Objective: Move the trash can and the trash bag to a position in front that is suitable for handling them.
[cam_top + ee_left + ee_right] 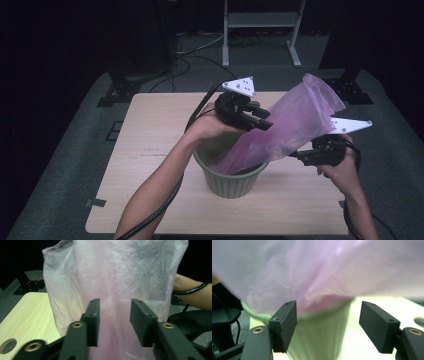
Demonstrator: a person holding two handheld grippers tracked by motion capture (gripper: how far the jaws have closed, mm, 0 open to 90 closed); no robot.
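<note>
High view: pink bag [290, 125] center-right of frame, bottom end in green bin [231, 180] on counter [150, 150]. Left tool [262, 123] half open against bag; right tool [299, 156] wide, gripping nothing.

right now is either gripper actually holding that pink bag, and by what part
Neither grips it. The left gripper has open jaws in front of the middle of the pink bag. The right gripper is open below the bag, facing the green bin.

Dim room with a lit table [150, 165], dark surroundings, and soft motion blur in the right gripper view.
</note>
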